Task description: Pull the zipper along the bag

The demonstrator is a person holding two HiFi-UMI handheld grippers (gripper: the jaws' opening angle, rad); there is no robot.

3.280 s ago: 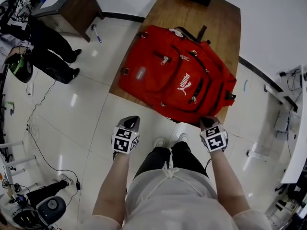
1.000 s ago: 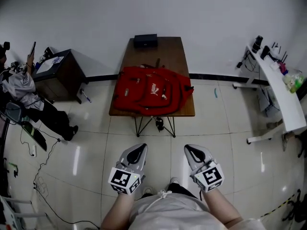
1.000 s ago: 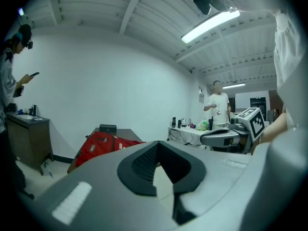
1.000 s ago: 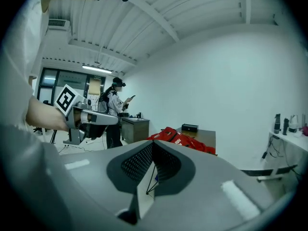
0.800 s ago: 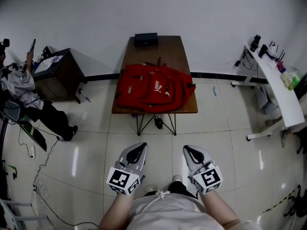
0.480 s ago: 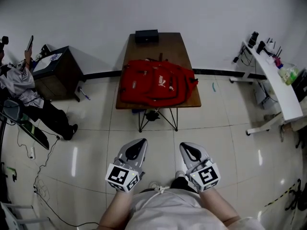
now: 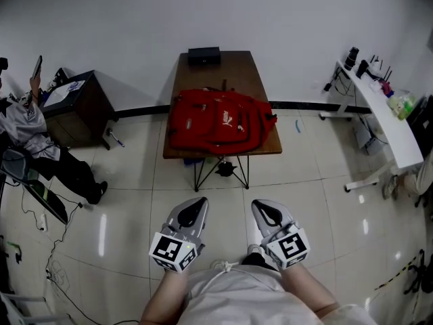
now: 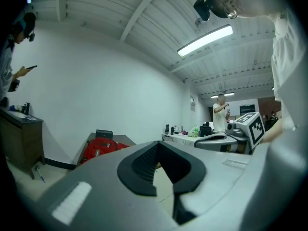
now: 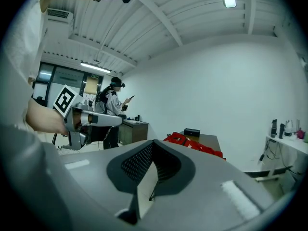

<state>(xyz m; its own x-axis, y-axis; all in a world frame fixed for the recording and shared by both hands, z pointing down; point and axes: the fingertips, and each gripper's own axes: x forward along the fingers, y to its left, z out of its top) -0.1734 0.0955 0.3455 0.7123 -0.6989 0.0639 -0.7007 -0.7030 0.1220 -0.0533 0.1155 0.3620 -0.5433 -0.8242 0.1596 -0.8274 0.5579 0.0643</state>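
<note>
A red backpack (image 7: 216,122) lies flat on a wooden table (image 7: 223,70) several floor tiles ahead of me. It shows small in the left gripper view (image 8: 98,148) and the right gripper view (image 9: 192,143). My left gripper (image 7: 191,212) and right gripper (image 7: 265,212) hang side by side close to my body, far short of the table. Both are shut with nothing between the jaws. The zippers are too small to make out from here.
A black box (image 7: 204,55) sits at the table's far end by the wall. A dark cabinet (image 7: 78,100) and a person (image 7: 27,127) are at the left, a white desk (image 7: 382,114) with clutter at the right. Cables (image 7: 57,249) trail over the left floor.
About three seconds ago both grippers were at the bag's near edge; now I stand well back from the table. Over the last second the view barely shifted and both grippers stayed shut.
</note>
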